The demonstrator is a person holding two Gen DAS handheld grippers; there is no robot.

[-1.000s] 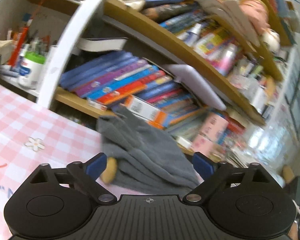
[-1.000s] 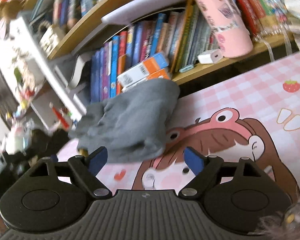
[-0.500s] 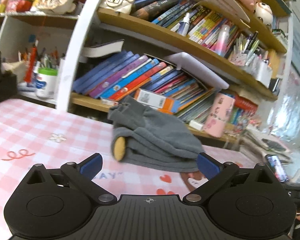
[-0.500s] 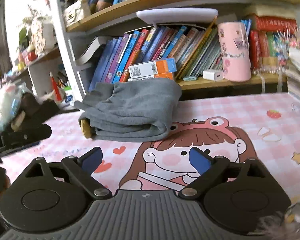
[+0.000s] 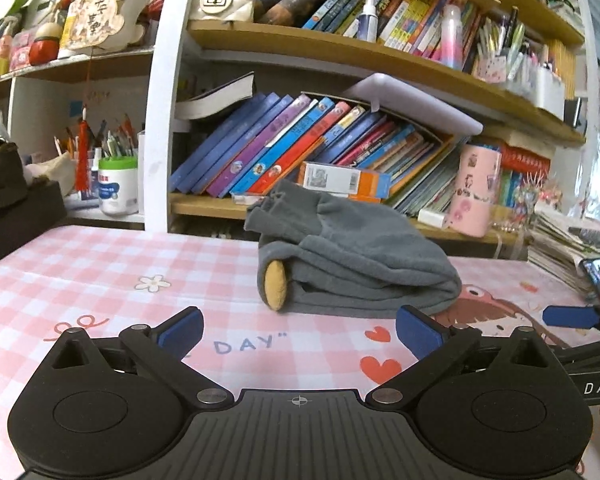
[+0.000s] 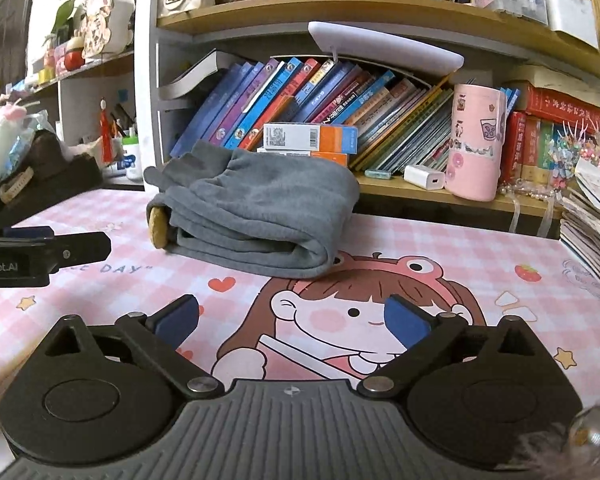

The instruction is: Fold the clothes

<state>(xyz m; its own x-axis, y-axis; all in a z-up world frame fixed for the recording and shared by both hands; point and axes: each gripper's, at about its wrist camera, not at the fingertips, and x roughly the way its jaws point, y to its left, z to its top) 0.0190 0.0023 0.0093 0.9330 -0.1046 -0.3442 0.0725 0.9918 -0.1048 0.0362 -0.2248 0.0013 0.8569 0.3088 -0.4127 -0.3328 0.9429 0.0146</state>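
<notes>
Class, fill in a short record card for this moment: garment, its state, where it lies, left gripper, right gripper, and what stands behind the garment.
garment: grey garment, with a tan patch showing at its left end
state: folded into a layered bundle, held by neither gripper
where: on the pink checked table mat, near the bookshelf edge
left gripper: open, empty, short of the bundle
right gripper: open, empty, above the cartoon girl print
behind: leaning books, orange and white box, pink tumbler

1 folded garment (image 5: 352, 264), 2 grippers (image 5: 298, 330)
</notes>
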